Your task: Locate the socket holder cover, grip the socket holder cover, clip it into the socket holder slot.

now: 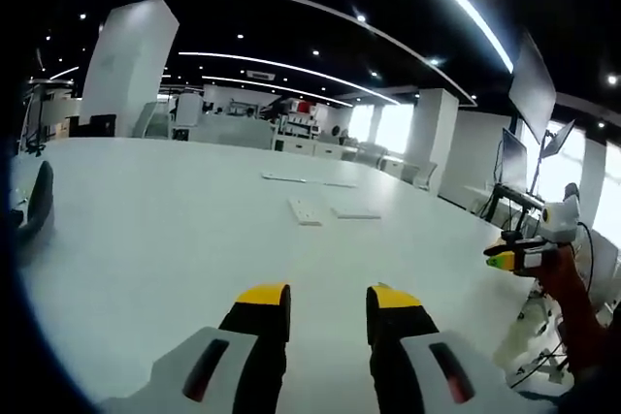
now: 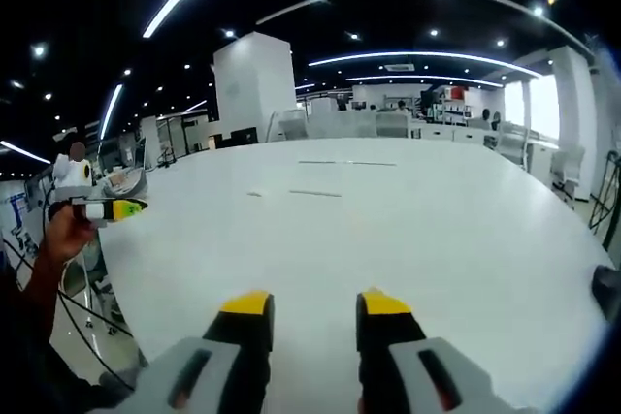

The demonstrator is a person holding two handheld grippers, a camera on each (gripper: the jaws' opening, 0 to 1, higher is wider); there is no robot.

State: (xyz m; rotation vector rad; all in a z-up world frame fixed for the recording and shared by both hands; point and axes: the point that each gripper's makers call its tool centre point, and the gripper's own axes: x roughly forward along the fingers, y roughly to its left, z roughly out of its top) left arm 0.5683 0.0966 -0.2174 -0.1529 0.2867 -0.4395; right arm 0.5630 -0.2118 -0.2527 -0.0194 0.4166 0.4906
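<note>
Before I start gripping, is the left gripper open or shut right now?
Open. In the left gripper view, the left gripper has a clear gap between its yellow-tipped jaws, with bare white table showing between them and nothing held.

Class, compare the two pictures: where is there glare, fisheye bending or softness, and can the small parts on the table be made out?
Left gripper view: ceiling strips bend, window glare at right, flat white parts small yet distinct on the table. Right gripper view: same bending, parts faint slivers against the bright tabletop.

Each gripper has two black jaws with yellow tips on light grey housings with dark slots: the left gripper and the right gripper. Seen from the side, each carries a white box and green-yellow tips. The person wears a reddish-brown sleeve.
</note>
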